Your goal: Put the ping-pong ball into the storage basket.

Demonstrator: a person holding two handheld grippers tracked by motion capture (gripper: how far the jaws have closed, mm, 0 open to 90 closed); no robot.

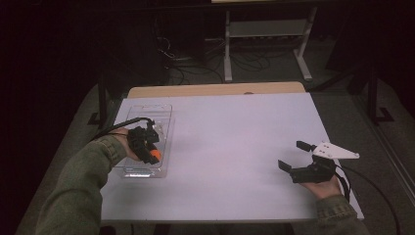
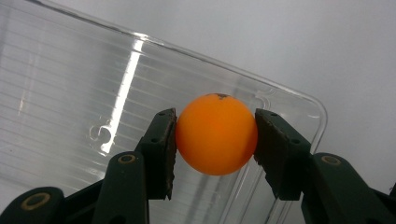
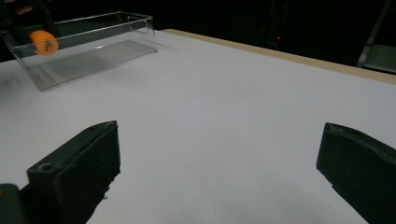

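Observation:
My left gripper (image 1: 152, 152) (image 2: 215, 135) is shut on an orange ball (image 2: 216, 134) (image 1: 155, 155), one pad pressed on each side of it. It holds the ball over a clear plastic tray (image 1: 164, 113) (image 2: 70, 93) at the table's left. From the right gripper view the ball (image 3: 43, 42) hangs just above the tray's (image 3: 107, 35) near end. Low over the white table at the right, my right gripper (image 1: 292, 155) (image 3: 219, 163) stands open, its jaws wide apart with nothing between them.
The white tabletop (image 1: 235, 147) stretches between the tray and my right gripper. A wooden strip (image 1: 215, 89) runs along its far edge. Beyond it, a metal stand (image 1: 266, 39) and cables sit on the dark floor.

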